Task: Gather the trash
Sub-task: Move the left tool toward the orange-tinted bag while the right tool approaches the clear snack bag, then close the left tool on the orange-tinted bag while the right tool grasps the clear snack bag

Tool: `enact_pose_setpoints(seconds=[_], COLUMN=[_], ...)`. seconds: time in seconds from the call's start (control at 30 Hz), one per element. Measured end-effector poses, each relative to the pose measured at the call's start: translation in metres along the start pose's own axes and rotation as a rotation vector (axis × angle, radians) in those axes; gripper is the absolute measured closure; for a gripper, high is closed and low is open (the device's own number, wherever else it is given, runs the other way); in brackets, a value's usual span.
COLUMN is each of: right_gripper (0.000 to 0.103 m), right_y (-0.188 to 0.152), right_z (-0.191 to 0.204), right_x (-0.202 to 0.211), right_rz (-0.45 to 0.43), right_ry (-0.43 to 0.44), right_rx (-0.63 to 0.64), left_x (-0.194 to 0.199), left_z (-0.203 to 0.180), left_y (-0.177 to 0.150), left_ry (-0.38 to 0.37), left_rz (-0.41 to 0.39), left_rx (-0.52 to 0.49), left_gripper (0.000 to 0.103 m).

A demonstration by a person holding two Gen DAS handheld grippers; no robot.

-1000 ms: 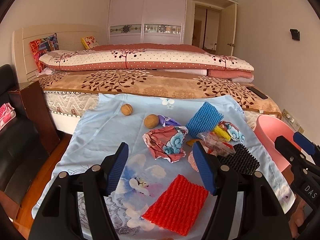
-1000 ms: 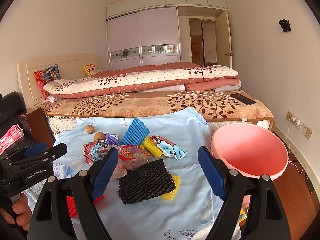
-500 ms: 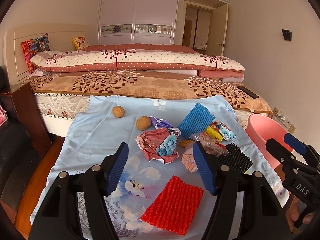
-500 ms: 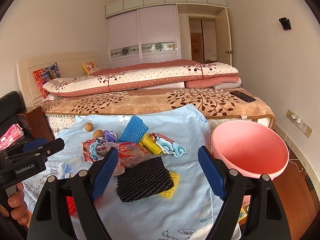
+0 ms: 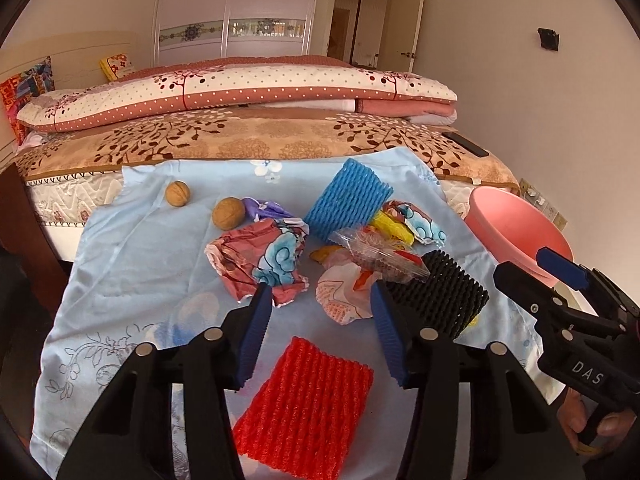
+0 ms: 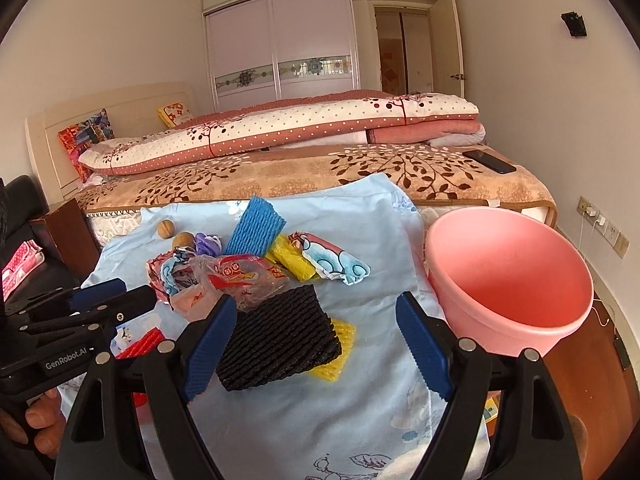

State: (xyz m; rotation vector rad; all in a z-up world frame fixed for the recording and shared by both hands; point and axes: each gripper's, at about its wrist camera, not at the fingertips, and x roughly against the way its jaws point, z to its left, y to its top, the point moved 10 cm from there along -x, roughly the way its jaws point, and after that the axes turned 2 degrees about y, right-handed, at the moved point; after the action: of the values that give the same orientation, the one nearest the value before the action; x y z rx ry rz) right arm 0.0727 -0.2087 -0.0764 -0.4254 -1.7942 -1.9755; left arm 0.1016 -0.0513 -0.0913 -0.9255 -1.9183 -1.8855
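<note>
Trash lies on a light blue cloth (image 5: 132,264): a red foam net (image 5: 308,400), a black foam net (image 5: 448,296) (image 6: 280,340), a blue foam net (image 5: 348,200) (image 6: 256,228), crumpled wrappers (image 5: 260,260), a clear plastic bag (image 5: 380,256) (image 6: 240,280) and two walnuts (image 5: 228,213). A pink bucket (image 6: 508,284) (image 5: 516,228) stands right of the cloth. My left gripper (image 5: 320,324) is open and empty above the red net. My right gripper (image 6: 316,340) is open and empty over the black net.
A bed (image 5: 256,132) with folded quilts lies behind the cloth, with a phone (image 6: 490,161) on it. A dark wooden nightstand (image 6: 68,232) and a black seat are on the left. A wall socket (image 6: 596,220) is at the right.
My left gripper has moved forward and lower towards the trash pile and the red net. My right gripper has edged forward over the black net. Both stay open.
</note>
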Motion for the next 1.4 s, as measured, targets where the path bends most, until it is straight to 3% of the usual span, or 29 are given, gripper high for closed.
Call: enact_pose_setpoints(seconds=[0.17,0.37,0.6,0.87,1.07,1.27,1.4], right_gripper=[0.023,0.023,0.023,0.035,0.037,0.037,0.037], right_y=[-0.006,-0.01,-0.012,-0.012,-0.019,-0.021,-0.021], right_z=[-0.002,-0.003,0.006,0.038,0.057,0.06,0.066], right_x=[-0.009,-0.018,-0.024,-0.033,-0.045,-0.05,-0.047], right_rz=[0.021,0.04,0.062,0.105,0.17,0.192,0.203], right_ry=[0.0,0.015,0.078,0.191,0.284,0.298,0.325], right_rx=[-0.001,0.001,-0.01,0.014,0.019,0.03,0.109], left_x=[-0.02,-0.042,-0.048,-0.046,-0.045,-0.045,-0.044], left_z=[-0.004,-0.008,-0.003,-0.001,-0.001,0.001,0.005], left_y=[-0.001,-0.008,-0.017,-0.019,-0.018,-0.018,-0.015], left_ry=[-0.029,-0.046,-0.054,-0.066,-0.071,-0.08,-0.079], left_rz=[0.047,0.109,0.14,0.135,0.134,0.133,0.128], left_rx=[0.026,0.035,0.056,0.056,0.068,0.084,0.092], left_gripper=[0.054,0.078,0.095,0.096,0.096,0.096,0.096])
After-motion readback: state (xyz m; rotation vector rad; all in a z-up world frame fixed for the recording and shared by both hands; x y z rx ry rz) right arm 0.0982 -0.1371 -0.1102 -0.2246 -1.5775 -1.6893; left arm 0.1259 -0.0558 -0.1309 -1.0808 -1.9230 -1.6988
